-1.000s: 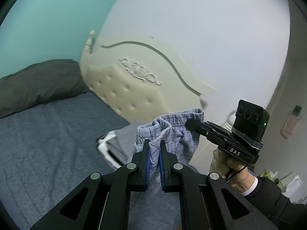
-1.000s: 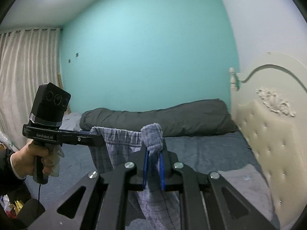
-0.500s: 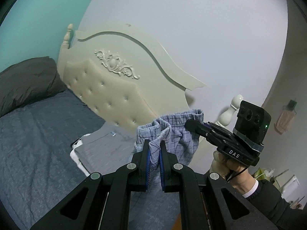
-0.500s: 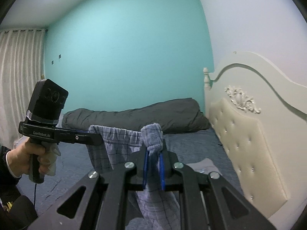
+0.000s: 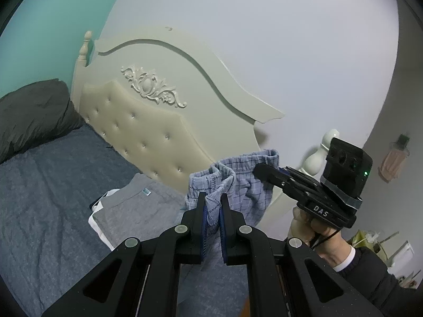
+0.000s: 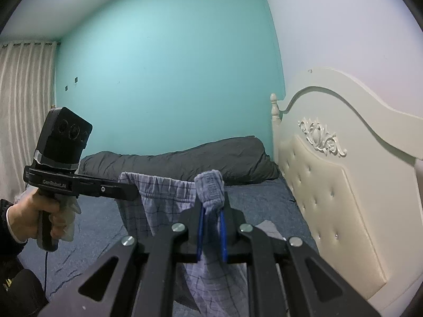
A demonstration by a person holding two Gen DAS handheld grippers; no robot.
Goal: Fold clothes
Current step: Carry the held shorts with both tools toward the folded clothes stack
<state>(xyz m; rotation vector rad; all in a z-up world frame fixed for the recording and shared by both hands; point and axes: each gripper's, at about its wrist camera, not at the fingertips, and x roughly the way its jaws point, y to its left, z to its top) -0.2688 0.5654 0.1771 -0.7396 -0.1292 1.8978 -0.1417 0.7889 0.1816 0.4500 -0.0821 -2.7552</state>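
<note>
Above the bed (image 5: 47,211), plaid shorts (image 5: 246,185) hang by their waistband between two grippers: left gripper (image 5: 212,206) and right gripper (image 6: 210,211) each pinch a bunched end.

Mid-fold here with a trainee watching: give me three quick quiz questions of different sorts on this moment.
1. True or false: the left gripper is shut on the plaid shorts.
2. Which part of the shorts does the right gripper pinch? A) waistband B) leg hem C) pocket
3. Fill in: a folded grey garment lies on the ____ near the headboard.

Key: 1 true; 2 A; 3 bed.
</note>
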